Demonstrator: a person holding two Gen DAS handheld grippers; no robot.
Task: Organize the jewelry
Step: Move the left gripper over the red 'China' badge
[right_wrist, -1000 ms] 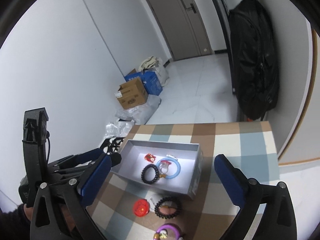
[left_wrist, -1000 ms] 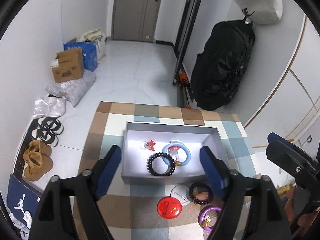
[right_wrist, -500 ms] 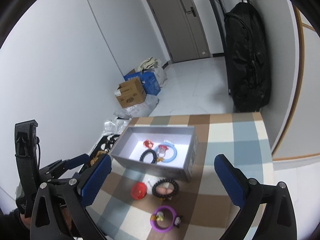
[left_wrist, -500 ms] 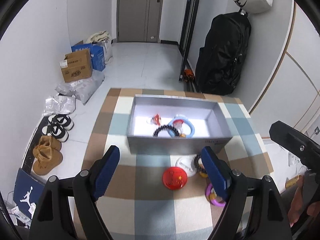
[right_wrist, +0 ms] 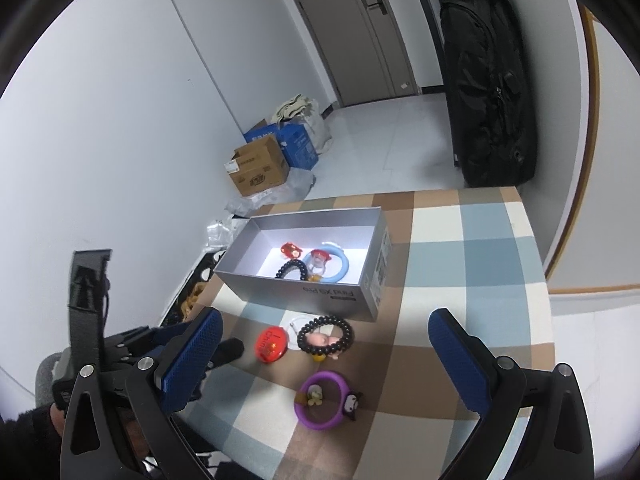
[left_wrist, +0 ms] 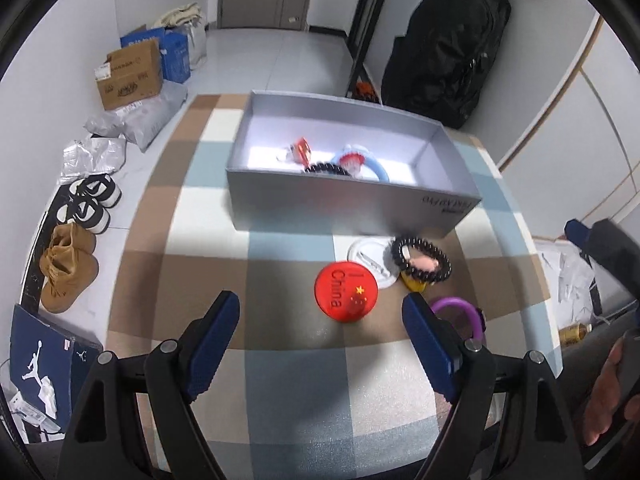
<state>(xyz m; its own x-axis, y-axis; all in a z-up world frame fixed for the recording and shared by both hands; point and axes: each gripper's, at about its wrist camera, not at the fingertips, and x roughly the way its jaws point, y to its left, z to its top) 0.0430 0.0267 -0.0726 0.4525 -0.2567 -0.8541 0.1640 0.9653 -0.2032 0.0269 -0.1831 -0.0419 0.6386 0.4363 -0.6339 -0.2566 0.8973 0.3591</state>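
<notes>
A grey cardboard box (left_wrist: 352,208) (right_wrist: 304,292) stands on the checked table and holds a blue ring (right_wrist: 338,266), a black bead bracelet (right_wrist: 290,268) and a small red charm (right_wrist: 290,249). In front of it lie a red round badge (left_wrist: 346,291) (right_wrist: 272,343), a white disc (left_wrist: 368,258), a black bead bracelet (left_wrist: 422,259) (right_wrist: 325,334) and a purple ring (left_wrist: 460,314) (right_wrist: 323,399). My left gripper (left_wrist: 320,332) hangs open just short of the red badge, nothing between its fingers. Open and empty too, my right gripper (right_wrist: 324,352) hovers over the loose pieces.
The table's near and right edges are close. On the floor to the left lie shoes (left_wrist: 88,204), boots (left_wrist: 68,268), plastic bags and cardboard boxes (left_wrist: 130,74). A black bag (left_wrist: 444,52) leans on the wall behind the table. A person's hand (left_wrist: 612,396) shows at the right.
Both grippers have drawn back from the box and sunk toward the table. The left one now tilts down over the loose pieces instead of over the box. Both stay open.
</notes>
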